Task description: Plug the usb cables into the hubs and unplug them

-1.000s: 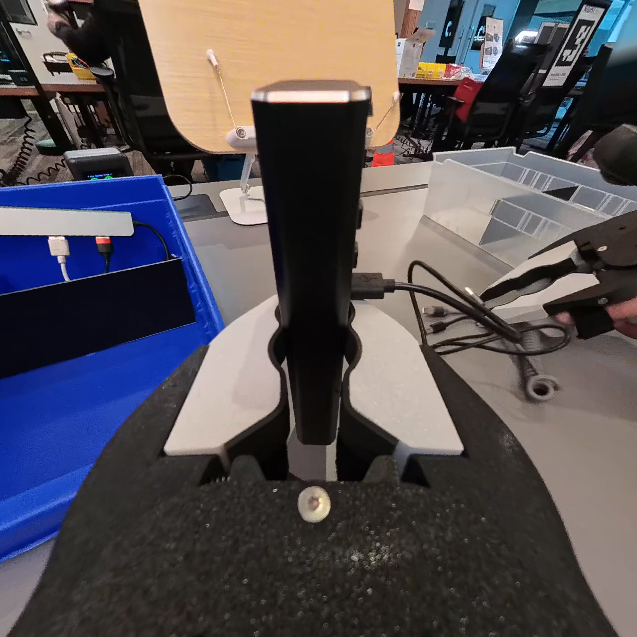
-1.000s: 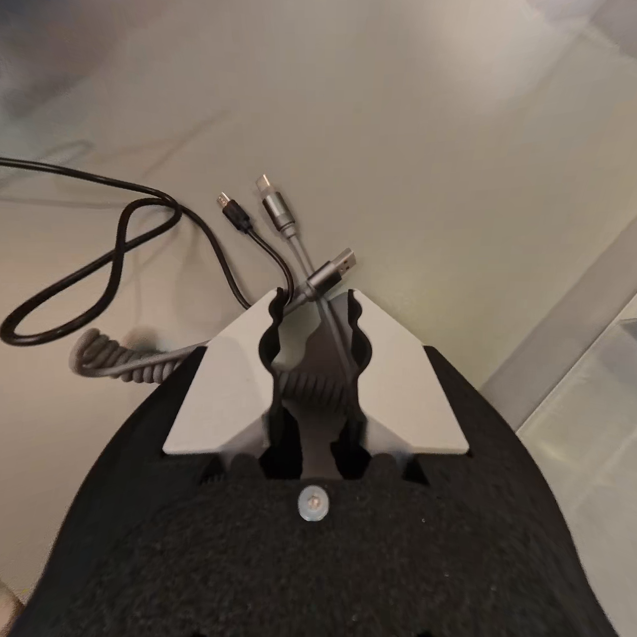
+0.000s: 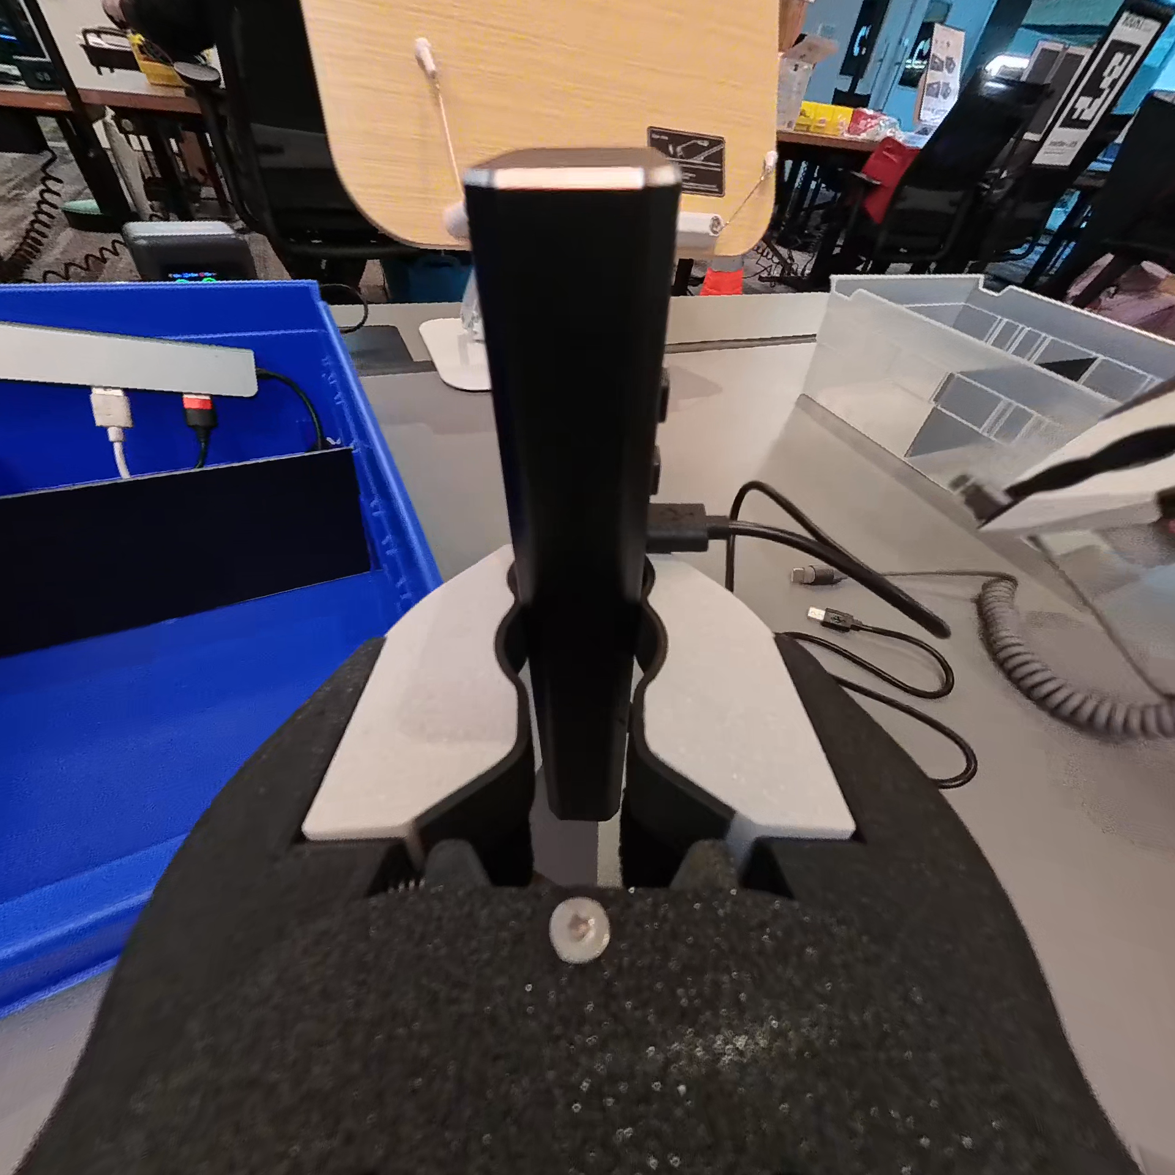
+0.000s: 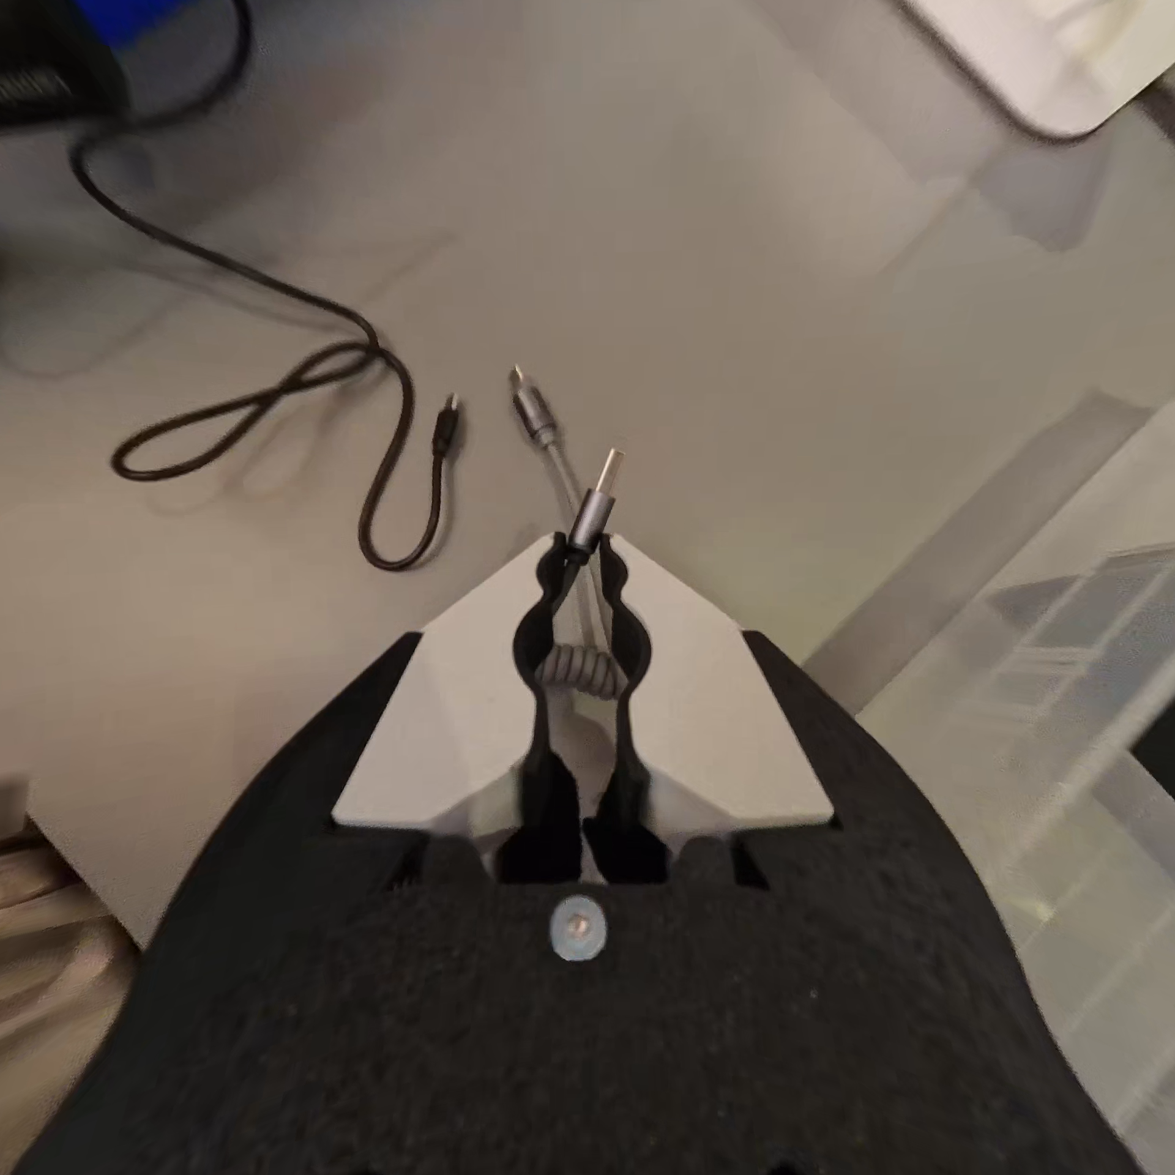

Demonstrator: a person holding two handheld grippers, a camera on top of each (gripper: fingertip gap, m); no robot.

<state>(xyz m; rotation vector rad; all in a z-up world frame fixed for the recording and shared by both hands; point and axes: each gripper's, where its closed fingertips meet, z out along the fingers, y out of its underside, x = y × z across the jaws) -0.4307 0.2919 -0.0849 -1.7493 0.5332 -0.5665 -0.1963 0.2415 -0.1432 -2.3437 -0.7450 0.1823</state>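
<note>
Nearest us, our left gripper (image 3: 575,610) stands clamped on the lower body of the upright black hub (image 3: 575,394), a black plug (image 3: 680,529) already seated in the hub's right side. Right of the hub, our right gripper (image 4: 584,540) pinches the grey USB-A plug (image 4: 597,499) of the coiled grey cable (image 3: 1043,683), held clear of the grey table (image 3: 795,445). Best, we judge, to square that plug to a free port above the black one, hub steady; farther left sits the blue bin (image 3: 159,699).

Blue bin (image 3: 159,731), clear divided bin (image 3: 992,375), wooden board (image 3: 540,95)
</note>
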